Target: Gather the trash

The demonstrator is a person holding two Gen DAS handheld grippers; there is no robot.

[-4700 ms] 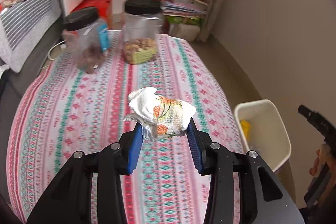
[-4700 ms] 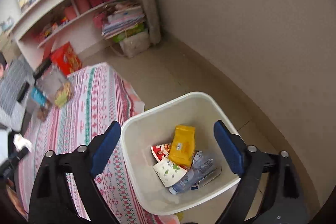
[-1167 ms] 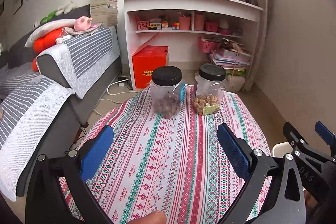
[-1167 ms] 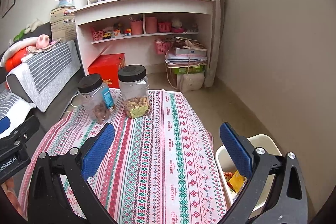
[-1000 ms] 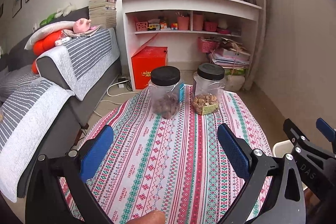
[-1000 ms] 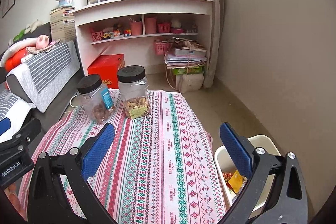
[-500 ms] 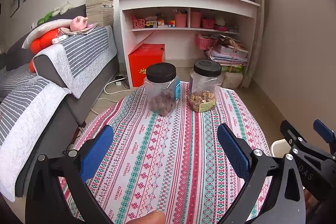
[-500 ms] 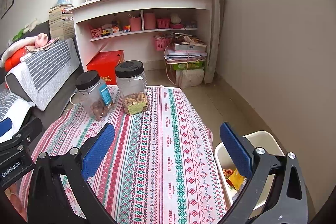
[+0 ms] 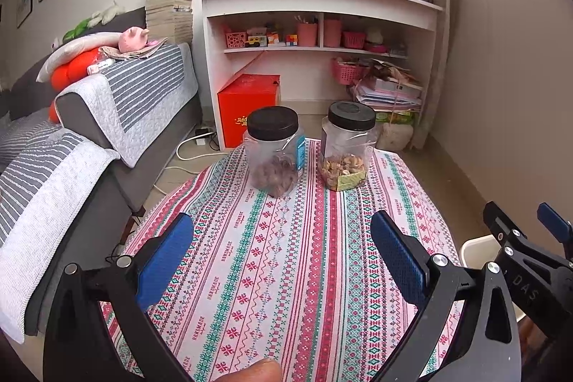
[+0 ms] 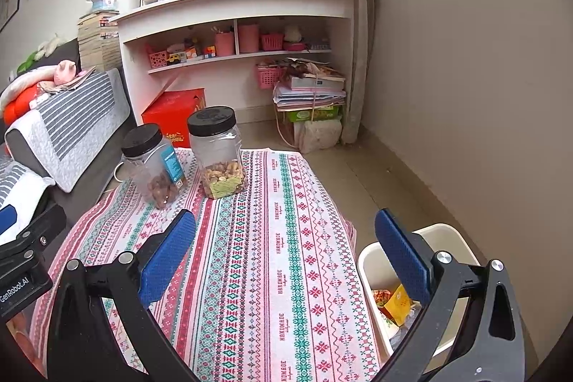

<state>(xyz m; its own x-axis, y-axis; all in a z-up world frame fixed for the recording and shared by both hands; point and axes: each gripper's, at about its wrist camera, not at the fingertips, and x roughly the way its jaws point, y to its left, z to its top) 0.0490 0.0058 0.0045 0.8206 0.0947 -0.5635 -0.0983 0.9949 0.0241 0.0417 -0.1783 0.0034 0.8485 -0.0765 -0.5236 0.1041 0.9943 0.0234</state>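
Left tongs (image 9: 282,255) and right tongs (image 10: 285,249) both spread apart, empty, over worktop (image 10: 258,256); bin (image 10: 369,260) lower right.

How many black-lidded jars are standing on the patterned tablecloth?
2. The jar with the blue label stands at the table's far end on the left; the jar of nuts stands just right of it. None looks hidden.

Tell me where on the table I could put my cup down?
Most of the striped tablecloth is bare: the whole stretch from the two jars down to the near edge, between the open left gripper and right gripper. The far end is crowded by the brown-nut jar and the mixed-nut jar. The bin holds trash.
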